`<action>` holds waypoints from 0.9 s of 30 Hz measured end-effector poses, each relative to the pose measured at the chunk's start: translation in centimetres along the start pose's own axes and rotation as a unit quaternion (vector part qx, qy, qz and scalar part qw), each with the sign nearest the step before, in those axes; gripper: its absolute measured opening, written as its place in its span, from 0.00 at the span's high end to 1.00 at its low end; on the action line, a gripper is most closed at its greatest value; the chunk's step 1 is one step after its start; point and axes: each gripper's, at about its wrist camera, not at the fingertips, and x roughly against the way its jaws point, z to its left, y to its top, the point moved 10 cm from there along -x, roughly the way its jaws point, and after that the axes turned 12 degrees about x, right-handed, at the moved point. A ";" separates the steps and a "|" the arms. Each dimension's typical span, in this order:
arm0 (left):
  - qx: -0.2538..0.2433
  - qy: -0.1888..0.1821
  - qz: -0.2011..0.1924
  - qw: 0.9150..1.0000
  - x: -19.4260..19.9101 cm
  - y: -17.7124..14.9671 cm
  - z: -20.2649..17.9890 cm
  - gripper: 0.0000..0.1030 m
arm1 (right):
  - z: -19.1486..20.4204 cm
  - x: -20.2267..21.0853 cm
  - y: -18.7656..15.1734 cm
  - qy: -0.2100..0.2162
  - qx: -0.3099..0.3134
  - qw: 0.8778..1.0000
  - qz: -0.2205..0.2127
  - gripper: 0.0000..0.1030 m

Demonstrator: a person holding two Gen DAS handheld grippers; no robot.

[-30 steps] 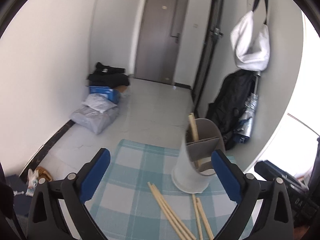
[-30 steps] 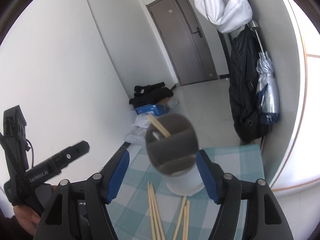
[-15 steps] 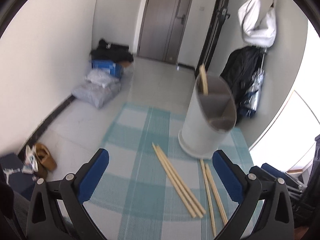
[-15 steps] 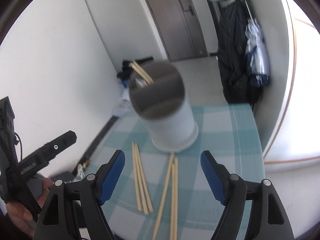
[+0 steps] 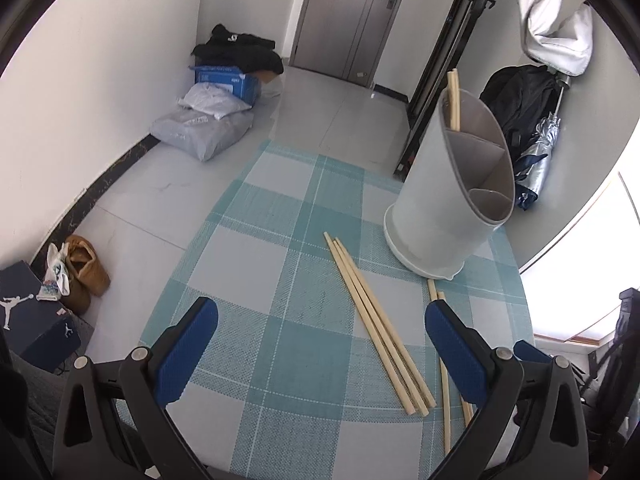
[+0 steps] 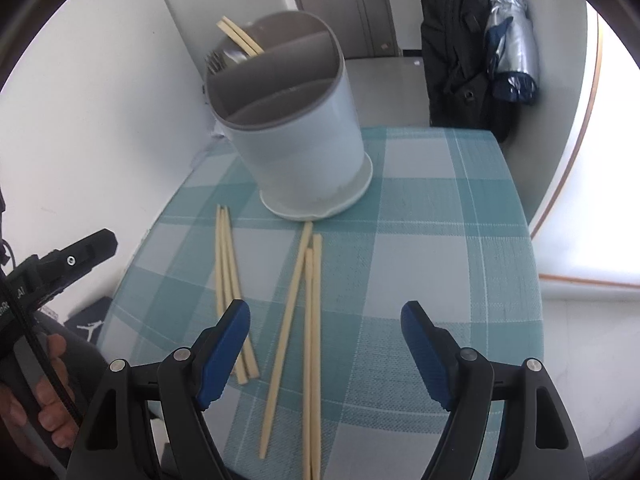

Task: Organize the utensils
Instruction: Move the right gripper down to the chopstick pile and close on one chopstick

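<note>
Two groups of loose chopsticks lie flat on the checked worktop: left chopstick group of three, close together; right chopstick group of three, fanned slightly, far tips just short of the holder's base; the groups sit apart with bare cloth between them. Utensil holder, white with grey divided insert, stands upright at the far side, left of centre, near the worktop's left edge; two chopsticks and what look like fork tines poke from its far-left compartment; other compartments show nothing. Right tool: jaws have just been opening, now wide apart, nothing between the pads, hovering over the near ends of the right group. Left tool: jaws wide, empty, above the cloth with the left group between the fingers' line but not touched. Open cloth right of the right group, out to the right edge; the left edge drops to the floor; a hand grips the left tool's handle at near left.
</note>
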 end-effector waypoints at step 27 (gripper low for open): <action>0.061 -0.006 0.049 0.997 -1.4 0.5 2.0 0.01 | -0.3 -4.3 0.3 -0.066 0.055 0.994 0.063 0.67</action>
